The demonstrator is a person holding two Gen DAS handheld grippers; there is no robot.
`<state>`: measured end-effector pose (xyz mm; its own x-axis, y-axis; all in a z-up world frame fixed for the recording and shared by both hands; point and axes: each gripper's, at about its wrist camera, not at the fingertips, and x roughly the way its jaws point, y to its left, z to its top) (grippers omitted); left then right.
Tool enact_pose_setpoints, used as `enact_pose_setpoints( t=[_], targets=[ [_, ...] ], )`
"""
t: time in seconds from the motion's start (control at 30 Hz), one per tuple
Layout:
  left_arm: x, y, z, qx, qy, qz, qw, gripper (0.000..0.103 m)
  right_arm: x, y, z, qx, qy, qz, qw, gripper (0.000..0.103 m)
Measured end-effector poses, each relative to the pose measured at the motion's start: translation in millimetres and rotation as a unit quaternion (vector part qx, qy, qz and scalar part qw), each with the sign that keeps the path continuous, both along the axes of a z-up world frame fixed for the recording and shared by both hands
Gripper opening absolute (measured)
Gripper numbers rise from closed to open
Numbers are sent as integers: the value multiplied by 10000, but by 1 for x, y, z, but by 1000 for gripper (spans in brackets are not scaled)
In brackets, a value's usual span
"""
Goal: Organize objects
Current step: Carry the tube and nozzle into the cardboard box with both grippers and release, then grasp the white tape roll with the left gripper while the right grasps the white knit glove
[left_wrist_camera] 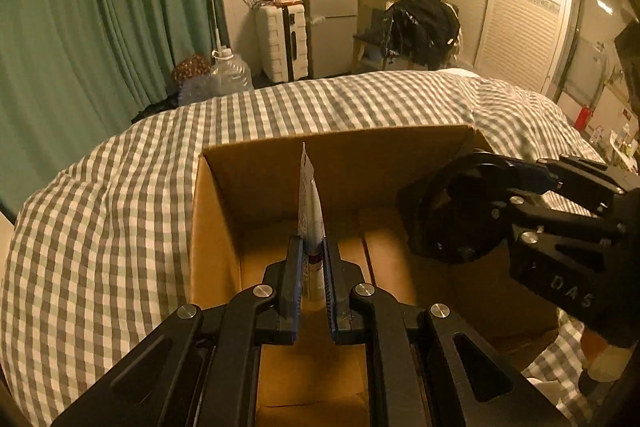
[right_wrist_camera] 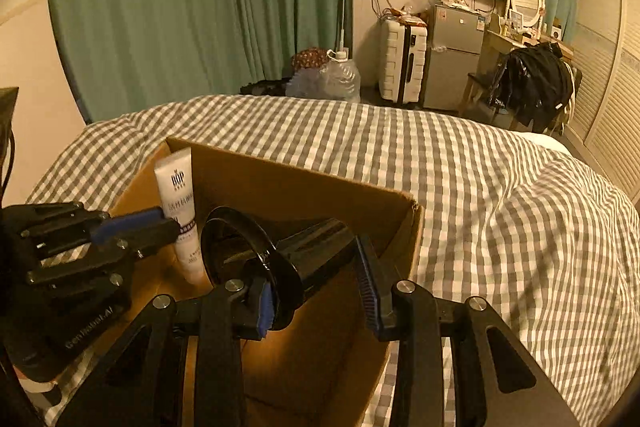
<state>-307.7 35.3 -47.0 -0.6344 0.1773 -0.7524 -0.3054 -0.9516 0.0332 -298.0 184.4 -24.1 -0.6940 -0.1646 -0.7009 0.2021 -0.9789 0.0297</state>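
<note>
While both loads hang over the cardboard box (left_wrist_camera: 256, 163) at frame centre, left gripper (left_wrist_camera: 312, 291) clamps a white tube (left_wrist_camera: 310, 203) and right gripper (right_wrist_camera: 316, 291) a black funnel-shaped part (right_wrist_camera: 256, 259); lowering and release likely follow.

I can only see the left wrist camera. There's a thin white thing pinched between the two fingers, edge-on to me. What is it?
Observer: From the right wrist view it is a white tube, like a cream tube, with dark lettering on its flat front. The left gripper clamps it around the middle.

Operator: Which way up is it?

Observer: Crimped flat end at the top, rounded cap end pointing down into the cardboard box.

Operator: And the dark round thing the other gripper has?

Observer: The right gripper is shut on a black funnel-shaped object, a wide ring flaring from a narrower body.

Operator: Is that inside the box too?

Observer: It is held over the open box, near the right wall; I cannot tell if it touches the bottom.
</note>
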Motion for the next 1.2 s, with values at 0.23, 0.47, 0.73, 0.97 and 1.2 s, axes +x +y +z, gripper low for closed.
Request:
enact_pose_setpoints(
  t=[0.23, 0.47, 0.73, 0.97, 1.2],
  targets=[
    [24, -8, 14, 64, 208, 166, 9996, 43, 14, 11, 11, -311, 43, -147, 9994, 68],
    [68, -22, 42, 150, 544, 438, 9974, 78, 49, 21, 43, -348, 365, -317, 9982, 72],
    [129, -36, 65, 265, 814, 609, 9945, 84, 115, 35, 85, -298, 771, -307, 9961, 80],
    [175, -38, 54, 234, 800, 665, 9943, 84, 171, 28, 104, -179, 1011, -91, 9947, 89],
    [204, -26, 6, 3, 424, 587, 9974, 84, 202, 10, 62, 140, 640, 149, 9977, 89]
  ],
)
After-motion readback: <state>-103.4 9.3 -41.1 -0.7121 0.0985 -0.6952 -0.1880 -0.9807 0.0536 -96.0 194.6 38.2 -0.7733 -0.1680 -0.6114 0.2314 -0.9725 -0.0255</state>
